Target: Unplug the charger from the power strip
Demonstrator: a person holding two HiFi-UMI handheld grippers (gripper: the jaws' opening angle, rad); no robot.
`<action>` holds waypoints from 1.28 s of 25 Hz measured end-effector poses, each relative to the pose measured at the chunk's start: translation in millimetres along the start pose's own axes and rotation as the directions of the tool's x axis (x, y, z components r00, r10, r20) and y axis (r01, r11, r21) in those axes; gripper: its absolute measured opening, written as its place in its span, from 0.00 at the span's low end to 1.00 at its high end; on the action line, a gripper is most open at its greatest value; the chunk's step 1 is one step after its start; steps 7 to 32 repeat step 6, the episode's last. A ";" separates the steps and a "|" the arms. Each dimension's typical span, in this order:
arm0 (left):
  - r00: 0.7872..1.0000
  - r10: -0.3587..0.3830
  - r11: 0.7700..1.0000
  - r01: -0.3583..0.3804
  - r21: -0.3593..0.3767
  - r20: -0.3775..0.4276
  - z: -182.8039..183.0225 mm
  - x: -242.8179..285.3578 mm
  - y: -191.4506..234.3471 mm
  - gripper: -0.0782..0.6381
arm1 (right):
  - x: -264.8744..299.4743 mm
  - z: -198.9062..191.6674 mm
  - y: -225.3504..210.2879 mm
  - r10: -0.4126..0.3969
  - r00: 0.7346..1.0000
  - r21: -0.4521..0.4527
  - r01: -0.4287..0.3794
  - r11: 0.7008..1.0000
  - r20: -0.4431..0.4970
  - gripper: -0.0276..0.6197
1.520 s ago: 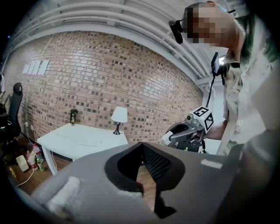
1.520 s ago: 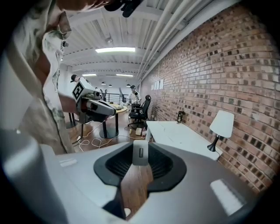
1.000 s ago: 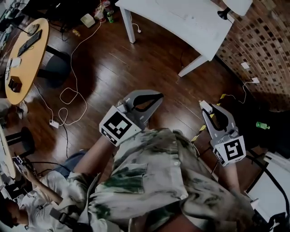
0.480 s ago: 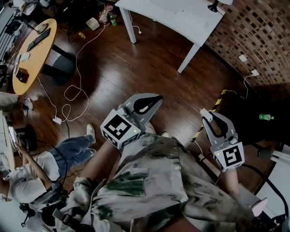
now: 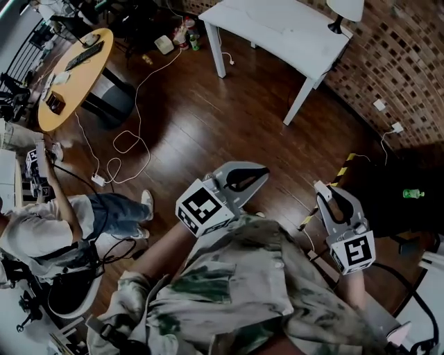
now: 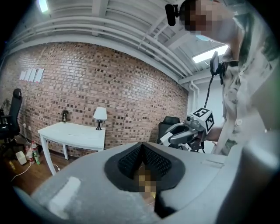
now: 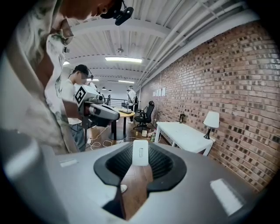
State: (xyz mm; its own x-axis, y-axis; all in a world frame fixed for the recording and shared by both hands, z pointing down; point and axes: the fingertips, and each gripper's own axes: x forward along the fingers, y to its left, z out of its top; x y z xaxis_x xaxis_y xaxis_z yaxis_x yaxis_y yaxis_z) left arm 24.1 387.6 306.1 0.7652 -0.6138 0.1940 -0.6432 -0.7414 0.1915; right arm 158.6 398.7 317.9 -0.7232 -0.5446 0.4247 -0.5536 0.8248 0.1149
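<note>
In the head view both grippers are held out over the dark wood floor, in front of the person's patterned shirt. My right gripper point(image 5: 321, 188) is shut on a small white charger block point(image 5: 320, 186), which sits upright at the jaw tips in the right gripper view point(image 7: 140, 154). My left gripper point(image 5: 264, 171) has its tips together with nothing between them, as the left gripper view point(image 6: 141, 148) also shows. A small white plug block point(image 5: 98, 180) lies on the floor at the end of a looped white cable point(image 5: 128, 142), far to the left. I cannot tell whether it is the power strip.
A white table point(image 5: 277, 28) with a lamp point(image 5: 343, 10) stands ahead by the brick wall point(image 5: 402, 62), which carries wall sockets point(image 5: 397, 127). A round wooden table point(image 5: 76, 76) is at the far left. A seated person point(image 5: 41, 229) is at the left edge. Yellow-black tape point(image 5: 343, 170) marks the floor.
The whole scene has shifted: the white table and round table slid right and down, and a seated person came into view at left. Both grippers kept their poses, the right still holding the white block.
</note>
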 end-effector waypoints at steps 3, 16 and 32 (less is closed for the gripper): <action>1.000 0.009 1.000 -0.009 -0.003 -0.010 1.5 -14.6 0.2 0.11 | 4.8 8.3 7.2 0.006 1.000 -0.013 -0.006 1.000 0.006 0.21; 0.997 0.070 0.998 -0.069 0.011 -0.039 10.1 -53.0 15.2 0.11 | 31.7 26.2 27.6 0.045 0.999 -0.021 -0.045 0.999 0.017 0.21; 0.997 0.070 0.998 -0.069 0.011 -0.039 10.1 -53.0 15.2 0.11 | 31.7 26.2 27.6 0.045 0.999 -0.021 -0.045 0.999 0.017 0.21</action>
